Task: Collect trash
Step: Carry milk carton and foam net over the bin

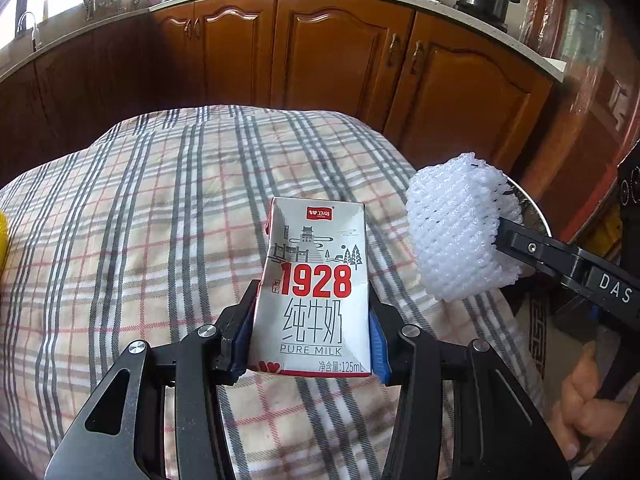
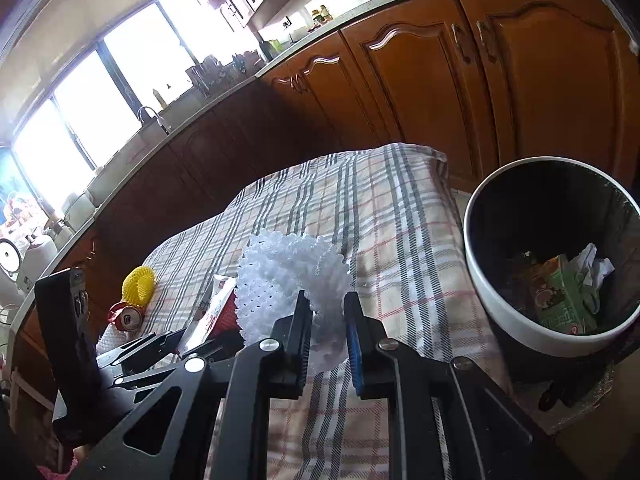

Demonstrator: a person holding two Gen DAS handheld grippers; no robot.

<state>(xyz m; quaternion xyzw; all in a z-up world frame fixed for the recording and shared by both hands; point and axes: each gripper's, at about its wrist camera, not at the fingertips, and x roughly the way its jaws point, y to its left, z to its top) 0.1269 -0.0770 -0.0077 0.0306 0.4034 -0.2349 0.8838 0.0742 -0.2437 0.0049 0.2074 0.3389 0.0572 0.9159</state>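
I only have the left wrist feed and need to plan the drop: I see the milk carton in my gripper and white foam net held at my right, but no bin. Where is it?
Observer: The right wrist view shows a round bin with a white rim, standing off the right edge of the checked tablecloth.
Operator: Is it empty?
Observer: No, a green carton and crumpled white paper lie inside.
Operator: Any trash left on the table?
Observer: Yes, a yellow foam net and a red can at the left end.
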